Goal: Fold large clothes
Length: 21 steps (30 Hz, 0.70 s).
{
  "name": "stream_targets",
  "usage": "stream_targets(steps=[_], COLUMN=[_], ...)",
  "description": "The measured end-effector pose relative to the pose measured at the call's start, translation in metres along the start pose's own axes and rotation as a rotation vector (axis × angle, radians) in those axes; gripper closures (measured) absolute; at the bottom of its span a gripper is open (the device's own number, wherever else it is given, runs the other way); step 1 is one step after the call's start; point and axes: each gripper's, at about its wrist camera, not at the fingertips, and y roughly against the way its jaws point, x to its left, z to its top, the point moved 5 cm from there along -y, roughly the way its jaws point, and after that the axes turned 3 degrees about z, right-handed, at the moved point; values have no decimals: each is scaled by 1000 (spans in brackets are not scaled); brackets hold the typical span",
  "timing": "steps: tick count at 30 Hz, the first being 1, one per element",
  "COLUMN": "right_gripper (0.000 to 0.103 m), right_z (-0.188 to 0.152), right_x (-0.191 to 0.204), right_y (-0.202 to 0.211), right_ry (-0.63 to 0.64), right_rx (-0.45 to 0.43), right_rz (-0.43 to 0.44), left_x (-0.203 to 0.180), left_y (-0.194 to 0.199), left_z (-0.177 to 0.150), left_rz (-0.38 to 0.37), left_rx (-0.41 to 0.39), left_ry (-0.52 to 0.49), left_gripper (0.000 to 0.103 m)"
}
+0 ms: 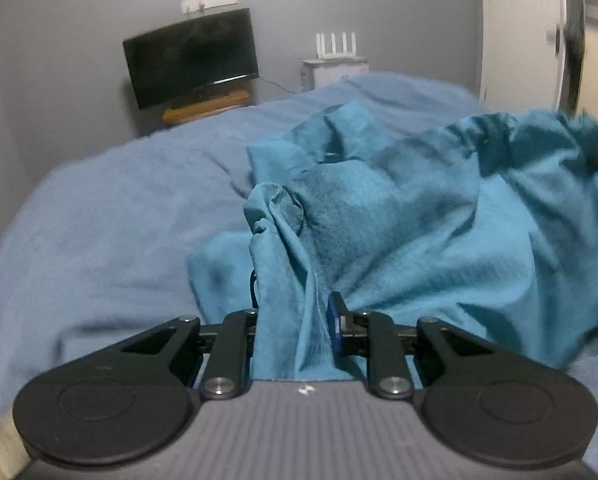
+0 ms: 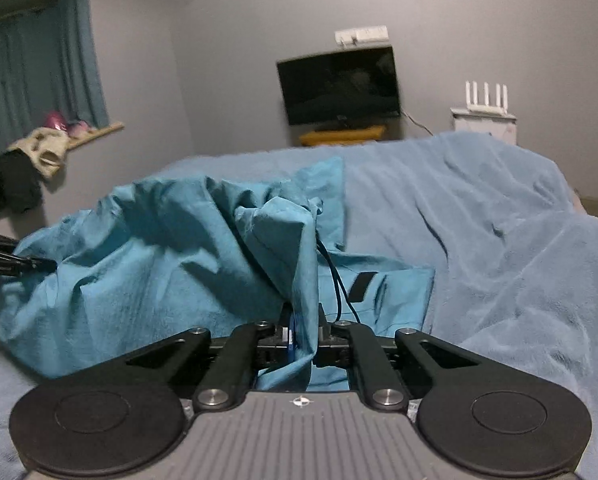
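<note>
A large teal garment [image 1: 411, 224] lies crumpled on a light blue bed cover [image 1: 111, 216]. My left gripper [image 1: 295, 328] is shut on a bunched edge of the garment, which hangs over its fingers and hides the tips. My right gripper [image 2: 303, 332] is shut on another bunched edge of the same garment [image 2: 159, 248]. The cloth stretches between both grippers and is lifted in folds. A black drawstring [image 2: 337, 284] and a black patch [image 2: 362, 286] show on the garment in the right wrist view. My left gripper also shows at the left edge of the right wrist view [image 2: 19, 265].
The blue bed cover [image 2: 499, 248] spreads wide to the right. A dark TV [image 2: 339, 86] on a yellow stand, a white router [image 2: 485, 114], a curtained window [image 2: 39, 60] and a sill with clothes [image 2: 43, 148] are at the back walls. A white door [image 1: 519, 32] stands at the right.
</note>
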Motion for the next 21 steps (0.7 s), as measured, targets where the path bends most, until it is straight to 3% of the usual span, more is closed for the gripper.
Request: stream_targets(steps=[8, 14, 16, 18, 20, 21], right_gripper=[95, 95, 95, 93, 88, 82], right_z=[31, 47, 47, 40, 31, 26], right_x=[-55, -88, -93, -96, -102, -107], right_y=[-132, -193, -208, -223, -238, -247], right_ry=[-75, -90, -83, -46, -32, -46], right_rx=[89, 97, 116, 144, 191, 218], right_rz=[-51, -99, -125, -172, -200, -212], left_x=[20, 23, 19, 16, 20, 26], left_y=[-111, -191, -213, -231, -236, -234], left_z=[36, 58, 54, 48, 41, 39], left_rz=[84, 155, 184, 221, 230, 232], left_rx=[123, 200, 225, 255, 271, 271], left_ry=[-150, -304, -382, -453, -452, -419], left_gripper=[85, 83, 78, 60, 52, 42])
